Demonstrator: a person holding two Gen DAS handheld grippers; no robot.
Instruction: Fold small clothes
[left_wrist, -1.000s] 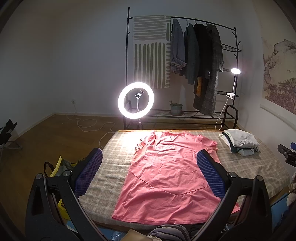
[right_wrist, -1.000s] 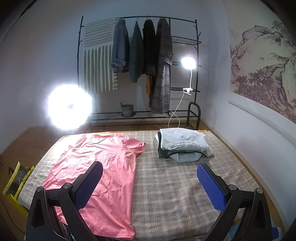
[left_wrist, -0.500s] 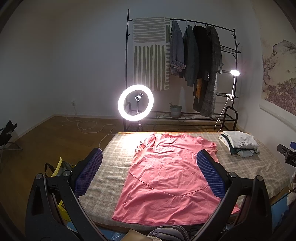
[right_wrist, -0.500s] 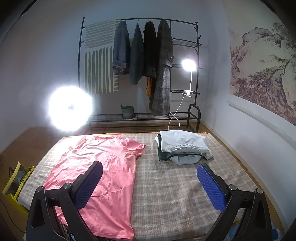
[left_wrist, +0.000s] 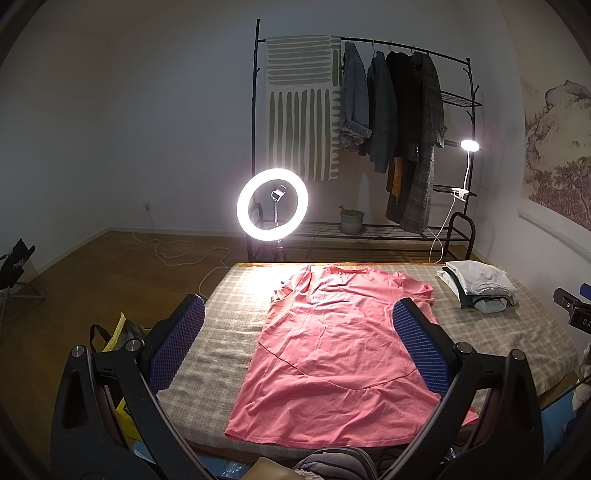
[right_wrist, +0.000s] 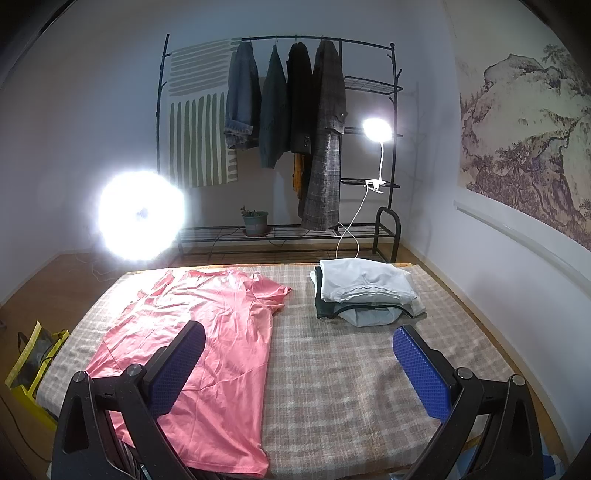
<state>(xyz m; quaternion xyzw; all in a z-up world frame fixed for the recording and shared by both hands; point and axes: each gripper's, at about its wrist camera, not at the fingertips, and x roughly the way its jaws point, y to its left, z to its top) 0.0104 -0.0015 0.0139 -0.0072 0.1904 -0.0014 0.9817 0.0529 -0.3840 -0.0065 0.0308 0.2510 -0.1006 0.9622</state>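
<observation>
A pink T-shirt (left_wrist: 332, 343) lies spread flat on the checked table cover (left_wrist: 229, 317), collar at the far edge and hem at the near edge. It also shows in the right wrist view (right_wrist: 207, 332), on the left half of the table. My left gripper (left_wrist: 297, 314) is open and empty, held above the near part of the shirt. My right gripper (right_wrist: 299, 343) is open and empty, above the bare cover (right_wrist: 343, 369) to the right of the shirt.
A stack of folded clothes (right_wrist: 364, 293) sits at the table's far right, also in the left wrist view (left_wrist: 478, 286). A ring light (left_wrist: 272, 204) and a clothes rack (left_wrist: 369, 110) stand behind the table. A yellow bag (right_wrist: 31, 363) lies on the floor at the left.
Both views have drifted slightly: the table and shirt sit a little lower in the frames, as both grippers tilt or rise a bit. The shirt and folded stack have not moved.
</observation>
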